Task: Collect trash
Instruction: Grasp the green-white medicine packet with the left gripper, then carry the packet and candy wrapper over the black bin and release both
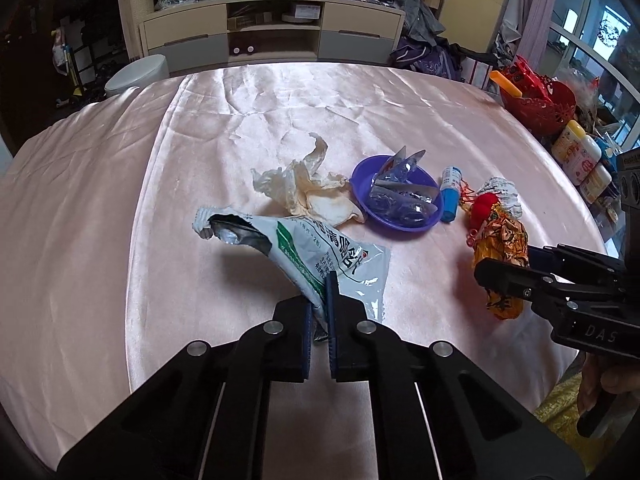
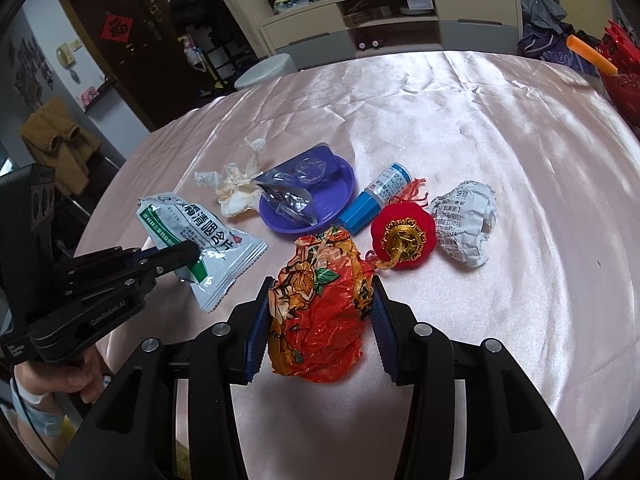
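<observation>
pink satin covers the table [image 2: 500,128], and a purple dish [image 2: 320,196] of clear plastic scraps serves as the landmark. left of the dish, the left tongs [image 1: 320,320] are pinched narrow on a white-and-green packet [image 1: 320,256], whose far end lifts off the cloth. just in front of the dish, the right tongs [image 2: 320,316] stand wide around a crumpled orange-red wrapper [image 2: 320,316], pads touching its sides. a stained tissue [image 2: 236,192] touches the dish's left rim; a blue tube [image 2: 376,200], red ornament [image 2: 402,240] and crumpled paper [image 2: 466,224] lie to its right.
</observation>
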Available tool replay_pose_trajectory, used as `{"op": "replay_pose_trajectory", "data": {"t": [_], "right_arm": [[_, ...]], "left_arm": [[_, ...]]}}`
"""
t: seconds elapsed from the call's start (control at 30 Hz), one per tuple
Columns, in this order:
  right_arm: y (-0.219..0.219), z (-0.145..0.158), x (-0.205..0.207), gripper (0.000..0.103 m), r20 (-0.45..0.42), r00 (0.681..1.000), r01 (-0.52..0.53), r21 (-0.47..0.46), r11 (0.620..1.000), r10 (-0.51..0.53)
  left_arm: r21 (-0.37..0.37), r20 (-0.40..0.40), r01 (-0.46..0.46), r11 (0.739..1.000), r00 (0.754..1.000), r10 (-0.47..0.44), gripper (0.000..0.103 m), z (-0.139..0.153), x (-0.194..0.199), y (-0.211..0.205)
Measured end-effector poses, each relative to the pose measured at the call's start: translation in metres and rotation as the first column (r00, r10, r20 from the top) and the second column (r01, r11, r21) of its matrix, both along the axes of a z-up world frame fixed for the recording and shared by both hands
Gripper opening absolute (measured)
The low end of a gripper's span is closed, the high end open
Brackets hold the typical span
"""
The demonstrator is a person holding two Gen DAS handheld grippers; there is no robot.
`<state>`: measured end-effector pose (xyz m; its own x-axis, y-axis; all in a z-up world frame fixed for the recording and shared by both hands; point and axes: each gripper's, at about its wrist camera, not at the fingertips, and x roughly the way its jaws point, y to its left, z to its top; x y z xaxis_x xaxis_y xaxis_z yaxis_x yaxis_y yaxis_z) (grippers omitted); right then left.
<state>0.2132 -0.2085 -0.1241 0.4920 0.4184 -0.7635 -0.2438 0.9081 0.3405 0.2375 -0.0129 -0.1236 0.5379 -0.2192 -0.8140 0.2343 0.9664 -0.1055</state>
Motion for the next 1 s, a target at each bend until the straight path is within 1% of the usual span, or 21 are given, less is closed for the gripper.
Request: {"op": "replay_pose_trajectory", "data": {"t": [0.13,0.37,0.6,0.7,0.83,1.0], "right_arm": [[0.000,0.009,-0.013,0.047,0.008,1.000,-0.004,0.015,1.000,0.004],[0.001,0.016,-0.054,0.047,0.015,1.000,-0.014,0.028,1.000,0.013],[0.005,0.025,-0.095,0.047,0.033,0.999,-0.030,0.026,0.999,0.029],[0.008,0.029,-0.112,0.047,0.041,0.998,-0.041,0.040,0.998,0.039],[0.012,0.030,-0.135,0.047,0.050,0.998,-0.049,0.038,0.998,0.047],[0.016,0.018,-0.158,0.047,0.024,0.998,-0.053,0.023,0.998,0.052]], "left_arm": [[-0.007,0.013,0.001,1.000,1.000,-0.001,0.002,0.011,-0.023,0.002],[-0.044,0.034,0.004,0.999,0.999,-0.002,0.000,0.025,-0.074,0.001],[-0.043,0.071,0.020,0.999,0.997,-0.017,0.000,0.040,-0.129,-0.002],[-0.042,0.079,0.029,0.999,0.997,-0.025,0.000,0.045,-0.150,-0.003],[-0.041,0.077,0.039,0.998,0.996,-0.036,0.000,0.043,-0.177,-0.003],[-0.051,0.046,0.043,0.998,0.998,-0.041,0.000,0.026,-0.204,0.000]]}}
